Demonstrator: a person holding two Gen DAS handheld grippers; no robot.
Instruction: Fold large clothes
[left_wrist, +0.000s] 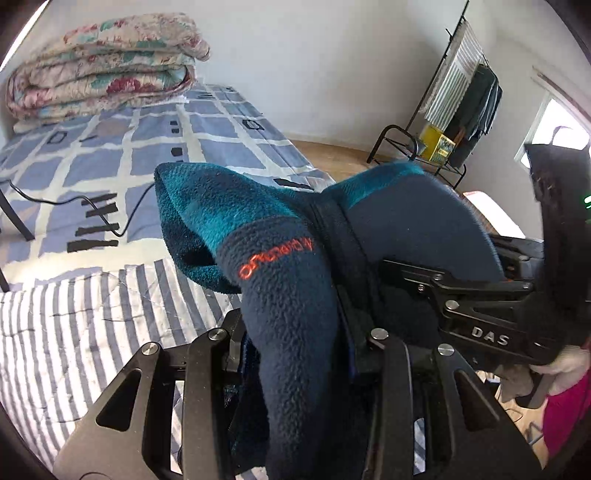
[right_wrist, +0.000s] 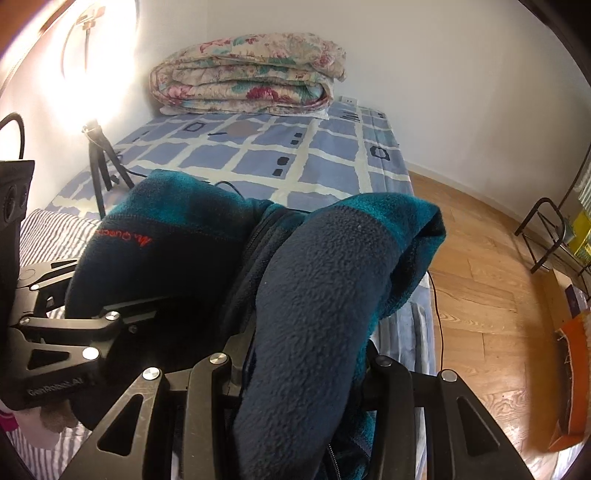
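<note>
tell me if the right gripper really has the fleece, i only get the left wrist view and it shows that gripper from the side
Observer: Yes. In the right wrist view the navy fleece runs up between the right gripper's fingers, and they are clamped on it.
Operator: anything standing on the bed near it
Observer: A small black tripod carrying a bright light stands on the bed, left of the fleece in that view.
Operator: and the floor on the other side
Observer: An orange container sits on the wooden floor at the right edge of that view, apart from the bed.
</note>
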